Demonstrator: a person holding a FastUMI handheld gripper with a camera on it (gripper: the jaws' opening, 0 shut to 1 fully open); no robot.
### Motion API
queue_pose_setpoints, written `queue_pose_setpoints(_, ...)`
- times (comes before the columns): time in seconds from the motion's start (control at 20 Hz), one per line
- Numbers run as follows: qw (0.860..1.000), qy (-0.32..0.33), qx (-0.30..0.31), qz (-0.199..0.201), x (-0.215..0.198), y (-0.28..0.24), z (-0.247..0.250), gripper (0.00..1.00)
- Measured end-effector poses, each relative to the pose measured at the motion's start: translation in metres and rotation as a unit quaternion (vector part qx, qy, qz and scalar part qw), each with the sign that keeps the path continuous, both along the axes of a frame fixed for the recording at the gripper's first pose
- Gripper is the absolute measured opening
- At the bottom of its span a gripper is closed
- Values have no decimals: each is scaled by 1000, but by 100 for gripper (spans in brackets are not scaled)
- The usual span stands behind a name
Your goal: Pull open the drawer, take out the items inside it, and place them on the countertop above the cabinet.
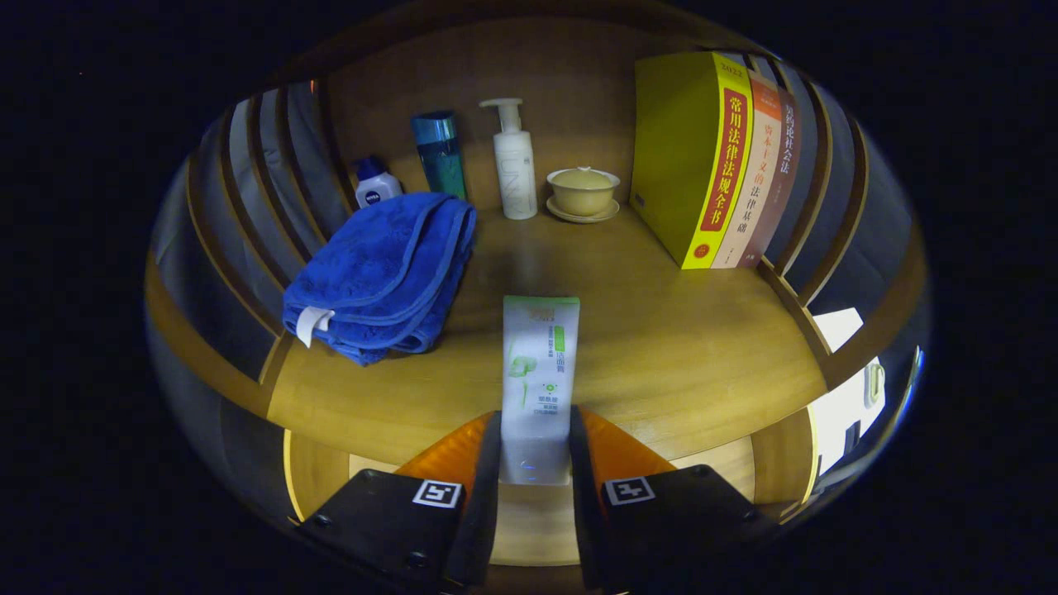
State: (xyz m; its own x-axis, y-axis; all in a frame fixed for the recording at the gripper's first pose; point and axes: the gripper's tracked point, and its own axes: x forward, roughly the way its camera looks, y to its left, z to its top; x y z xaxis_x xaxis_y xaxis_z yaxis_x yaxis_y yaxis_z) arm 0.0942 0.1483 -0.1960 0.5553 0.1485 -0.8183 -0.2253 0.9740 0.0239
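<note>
Tongs [535, 453] (apparently clamped) around tube [540, 372]

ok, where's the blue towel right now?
In the gripper view, the folded blue towel lies on the wooden countertop, ahead and left of the gripper, which is shut on a white-green tube; a small white bottle stands just behind it.
</note>
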Motion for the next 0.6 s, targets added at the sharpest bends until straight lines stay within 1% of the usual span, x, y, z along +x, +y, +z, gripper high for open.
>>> queue_pose_setpoints(0.2, 1000, -7, -11, 10, 0, 1, 2, 52)
queue_pose_setpoints(0.25, 1000, -8, -12, 9, 0, 0, 2, 55)
queue_pose_setpoints(0.45, 1000, -11, -11, 11, -2, 0, 6, 77)
queue_pose_setpoints(0.55, 1000, -22, -4, 16, -5, 3, 17, 89)
queue_pose_setpoints(0.6, 999, -32, -4, 19, -7, 2, 26, 91)
